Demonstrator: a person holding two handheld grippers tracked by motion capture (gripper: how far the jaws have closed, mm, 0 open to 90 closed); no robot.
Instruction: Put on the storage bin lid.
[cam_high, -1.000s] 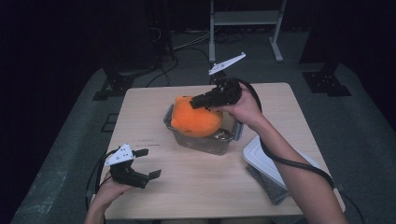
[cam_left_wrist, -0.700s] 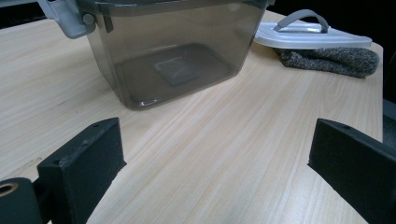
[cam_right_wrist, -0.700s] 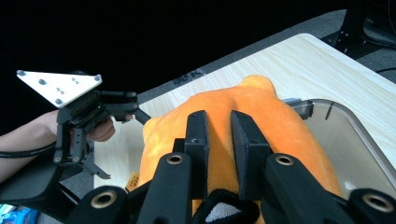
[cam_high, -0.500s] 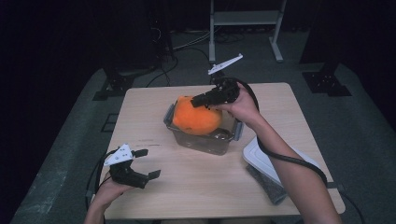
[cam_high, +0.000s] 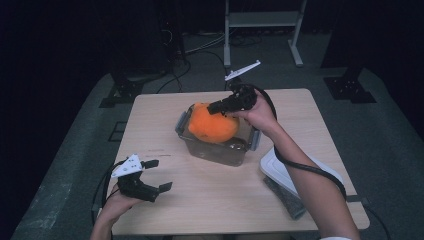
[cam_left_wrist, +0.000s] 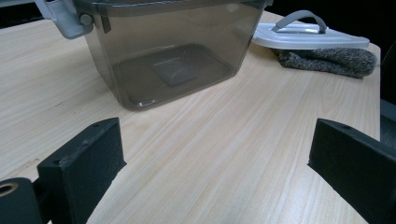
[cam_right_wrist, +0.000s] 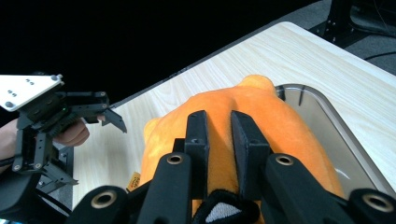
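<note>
Plush is what the right tongs (cam_right_wrist: 219, 140) have hold of: their two jaws are nearly closed, pinching a fold of the orange soft toy (cam_high: 212, 124) on its upper back, with a ridge of fabric squeezed up between the pads. Directly beneath them the toy hangs partly over and partly inside the clear smoky plastic box (cam_high: 220, 150), its lower end already below the rim. I judge it light, squashy and not at all fragile, so a pinch of pile anywhere along the top is enough to carry it (a deeper bite into the stuffing would keep it from swinging or slipping out of the fold), and it should compress easily to fit. Apart from the toy, the box looks empty; its floor seen from the left gripper view is bare. The left tongs (cam_high: 155, 175) rest idle on the worktop (cam_high: 210, 200), well apart from the right ones and near the person's edge, jaws spread wide with nothing between them, pointing toward the box. Beyond the box from them lies the white lid (cam_left_wrist: 308, 39) with its grey handle, resting on a grey knitted cloth (cam_left_wrist: 327, 60).
</note>
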